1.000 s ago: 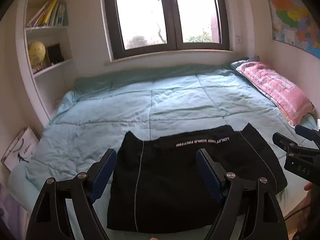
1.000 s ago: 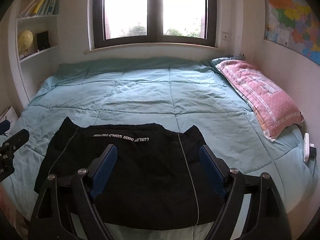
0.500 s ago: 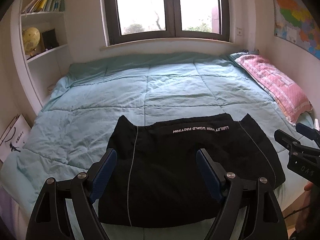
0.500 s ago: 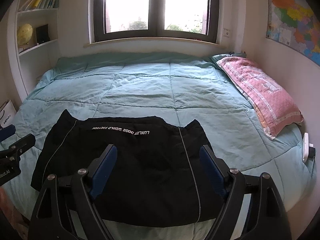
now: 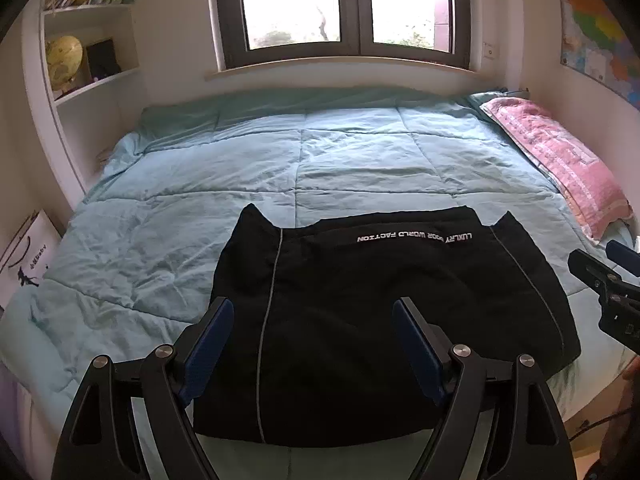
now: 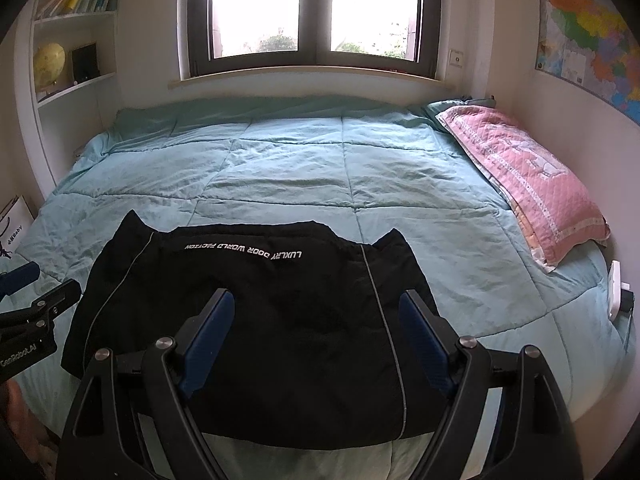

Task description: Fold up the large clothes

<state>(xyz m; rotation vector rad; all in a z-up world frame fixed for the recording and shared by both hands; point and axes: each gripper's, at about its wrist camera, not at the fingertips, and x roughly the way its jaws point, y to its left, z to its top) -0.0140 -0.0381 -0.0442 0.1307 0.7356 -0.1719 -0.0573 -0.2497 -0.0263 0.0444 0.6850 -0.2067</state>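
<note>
Bedroom bed (image 5: pixel 224 184), black garment (image 5: pixel 380 312) spread flat at its near edge.
Left tool (image 5: pixel 310 340) and right tool (image 6: pixel 316 336) hovered wide apart and empty above it; next, each probably needed a near corner to fold away.

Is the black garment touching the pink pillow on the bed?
Apart. The right wrist view shows a wide strip of teal quilt between the black garment and the pink pillow.

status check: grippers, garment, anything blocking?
Left gripper open, empty. Right gripper open, empty. Black garment lies flat on the teal quilt, untouched. Pink pillow well off to the side, nothing blocking.
</note>
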